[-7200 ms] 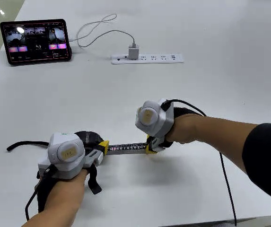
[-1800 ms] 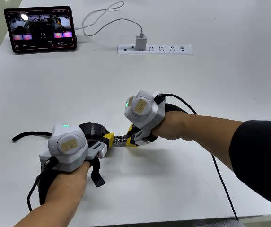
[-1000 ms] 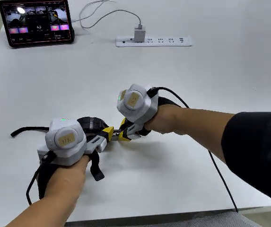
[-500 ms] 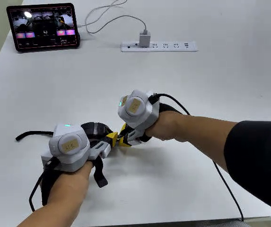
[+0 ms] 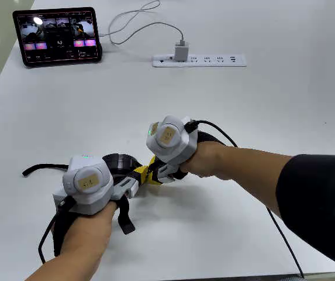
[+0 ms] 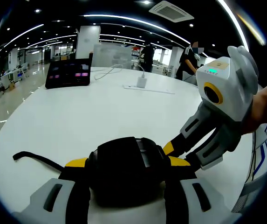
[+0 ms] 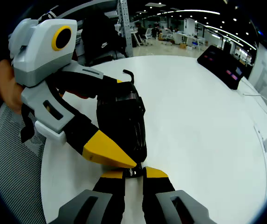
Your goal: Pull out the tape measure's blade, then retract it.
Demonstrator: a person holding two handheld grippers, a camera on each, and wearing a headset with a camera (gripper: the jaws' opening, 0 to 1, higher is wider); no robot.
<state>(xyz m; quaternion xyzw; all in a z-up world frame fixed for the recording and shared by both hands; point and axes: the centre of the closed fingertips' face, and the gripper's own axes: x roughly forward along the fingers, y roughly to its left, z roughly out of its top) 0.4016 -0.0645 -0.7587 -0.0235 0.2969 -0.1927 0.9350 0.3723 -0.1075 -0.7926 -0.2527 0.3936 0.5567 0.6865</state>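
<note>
While both arms stretch low over the white table (image 5: 272, 99), wrists bent in, the two claws meet nose to nose. The left claw (image 6: 126, 163) squeezes the one black tape measure (image 6: 124, 175) by its sides. It sits on the table between the two hands. The right claw (image 7: 133, 174) is pinched tight on the end of the blade (image 7: 134, 171), right at the case. Far back sit one tablet (image 5: 58, 35), one power strip (image 5: 214, 60) and one charger (image 5: 182, 51) with its cord, well apart from the claws.
</note>
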